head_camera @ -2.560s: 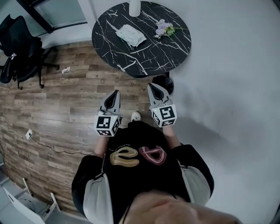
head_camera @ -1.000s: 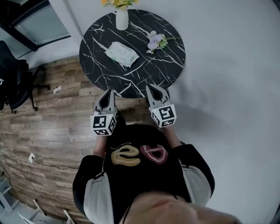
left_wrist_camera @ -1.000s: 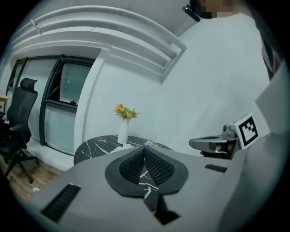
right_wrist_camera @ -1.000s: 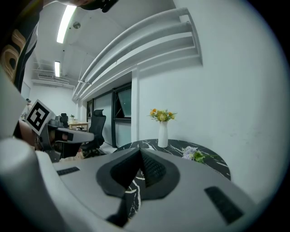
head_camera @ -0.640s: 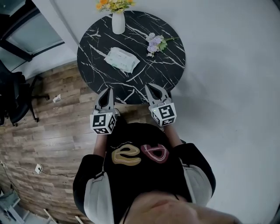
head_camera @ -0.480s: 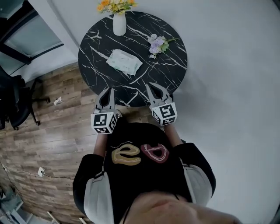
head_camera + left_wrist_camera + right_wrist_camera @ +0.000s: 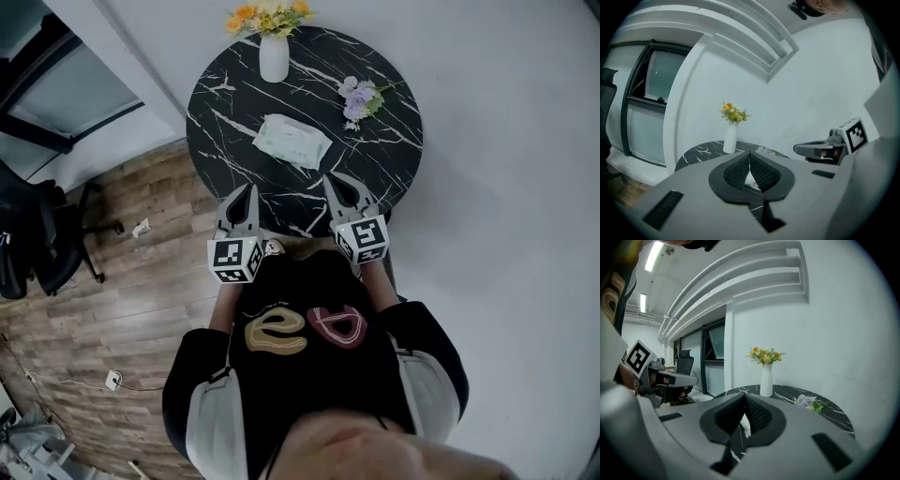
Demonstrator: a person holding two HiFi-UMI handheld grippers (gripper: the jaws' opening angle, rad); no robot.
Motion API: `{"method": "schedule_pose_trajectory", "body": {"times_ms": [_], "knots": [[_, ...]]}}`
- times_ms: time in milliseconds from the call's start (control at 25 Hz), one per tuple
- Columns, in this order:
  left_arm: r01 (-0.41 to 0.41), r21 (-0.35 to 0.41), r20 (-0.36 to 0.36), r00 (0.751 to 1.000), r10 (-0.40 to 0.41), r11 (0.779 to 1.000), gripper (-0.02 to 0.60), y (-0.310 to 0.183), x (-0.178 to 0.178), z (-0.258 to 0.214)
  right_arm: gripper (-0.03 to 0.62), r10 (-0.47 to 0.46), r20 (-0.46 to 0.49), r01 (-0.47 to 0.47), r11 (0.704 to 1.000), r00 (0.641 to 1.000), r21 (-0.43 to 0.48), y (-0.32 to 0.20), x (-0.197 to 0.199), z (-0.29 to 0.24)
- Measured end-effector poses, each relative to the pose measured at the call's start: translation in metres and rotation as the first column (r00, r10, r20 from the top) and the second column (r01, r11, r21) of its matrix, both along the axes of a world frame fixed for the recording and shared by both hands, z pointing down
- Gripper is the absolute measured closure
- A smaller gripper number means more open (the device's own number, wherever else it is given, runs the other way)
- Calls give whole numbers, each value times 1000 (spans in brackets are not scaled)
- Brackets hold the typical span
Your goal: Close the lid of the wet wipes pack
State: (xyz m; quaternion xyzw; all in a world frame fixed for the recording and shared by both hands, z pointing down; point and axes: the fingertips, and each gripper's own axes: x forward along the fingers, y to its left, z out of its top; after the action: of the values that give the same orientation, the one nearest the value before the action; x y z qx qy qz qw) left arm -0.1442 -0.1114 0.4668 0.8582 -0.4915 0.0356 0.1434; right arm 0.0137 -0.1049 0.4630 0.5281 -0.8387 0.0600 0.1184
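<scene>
A pale-green wet wipes pack [image 7: 292,142] lies on the round black marble tabletop [image 7: 375,159]. The left tongs [image 7: 247,190] and right tongs [image 7: 337,180] are each pressed together, empty.

Bright, even indoor light, soft shadows; gripper views fisheye-warped with dark corners

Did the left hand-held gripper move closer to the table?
Yes. The left hand-held gripper has moved forward: earlier over the wood floor, short of the round table, its tip now reaches the table's near edge.
</scene>
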Motion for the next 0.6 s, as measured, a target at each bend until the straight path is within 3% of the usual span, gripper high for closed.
{"method": "schedule_pose_trajectory", "body": {"times_ms": [280, 600], "knots": [[-12, -20, 4, 1000, 13, 1000, 565, -13, -12, 7, 583, 10, -9, -11, 1000, 1000, -12, -14, -14, 5], [1, -42, 16, 1000, 0, 999, 565, -33, -8, 13, 583, 27, -9, -27, 1000, 1000, 7, -42, -2, -1]]}}
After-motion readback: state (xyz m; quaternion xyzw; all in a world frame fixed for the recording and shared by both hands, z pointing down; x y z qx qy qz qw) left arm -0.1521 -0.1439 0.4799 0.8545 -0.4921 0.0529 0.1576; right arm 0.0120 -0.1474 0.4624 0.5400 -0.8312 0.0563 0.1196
